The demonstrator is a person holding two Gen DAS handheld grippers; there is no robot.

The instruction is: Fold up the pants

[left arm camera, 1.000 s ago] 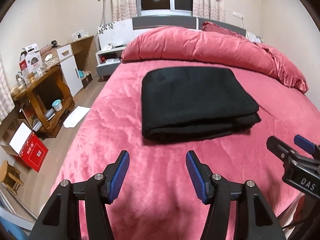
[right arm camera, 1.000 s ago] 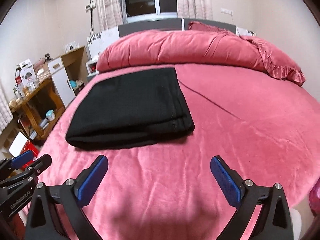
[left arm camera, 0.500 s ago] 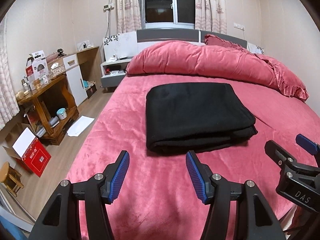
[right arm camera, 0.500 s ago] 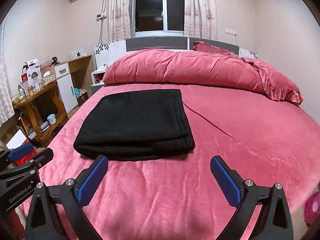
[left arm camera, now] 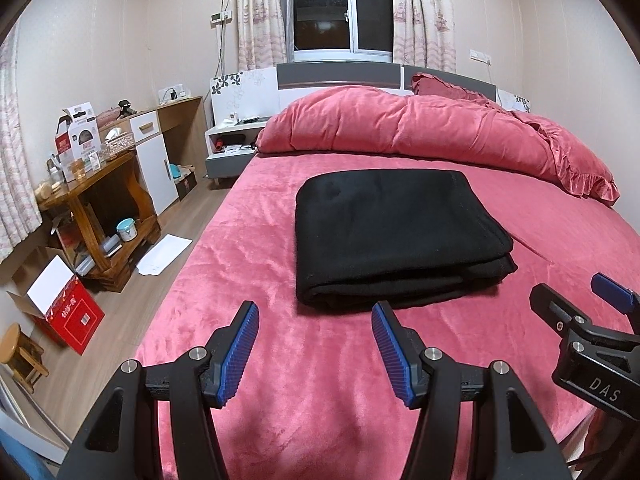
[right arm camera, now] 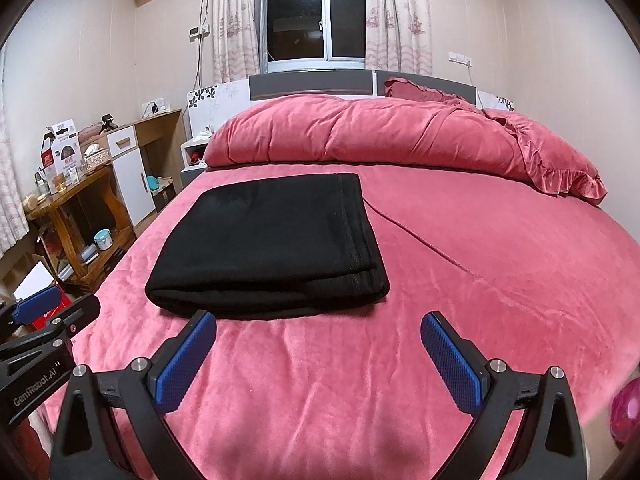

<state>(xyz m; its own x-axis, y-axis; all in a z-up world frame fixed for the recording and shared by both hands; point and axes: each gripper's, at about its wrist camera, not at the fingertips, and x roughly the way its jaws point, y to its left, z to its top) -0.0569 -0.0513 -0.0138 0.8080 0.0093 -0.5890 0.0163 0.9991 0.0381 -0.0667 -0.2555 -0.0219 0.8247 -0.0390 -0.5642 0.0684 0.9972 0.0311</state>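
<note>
The black pants point(left arm camera: 396, 236) lie folded into a thick flat rectangle on the pink bed point(left arm camera: 280, 352); they also show in the right wrist view point(right arm camera: 272, 248). My left gripper point(left arm camera: 314, 318) is open and empty, above the bed just short of the pants' near edge. My right gripper point(right arm camera: 318, 328) is open wider and empty, also just short of the near edge. The right gripper shows at the right edge of the left wrist view point(left arm camera: 580, 320), and the left gripper at the left edge of the right wrist view point(right arm camera: 44, 320).
A rolled pink duvet point(left arm camera: 420, 132) and a pillow lie along the headboard. Left of the bed are a wooden table point(left arm camera: 100, 200), a white cabinet, a red box point(left arm camera: 68, 316), a stool and paper on the floor.
Both grippers have drawn back and tilted up from the pants, so the pants look smaller and more of the room and window shows. Both stay open and empty.
</note>
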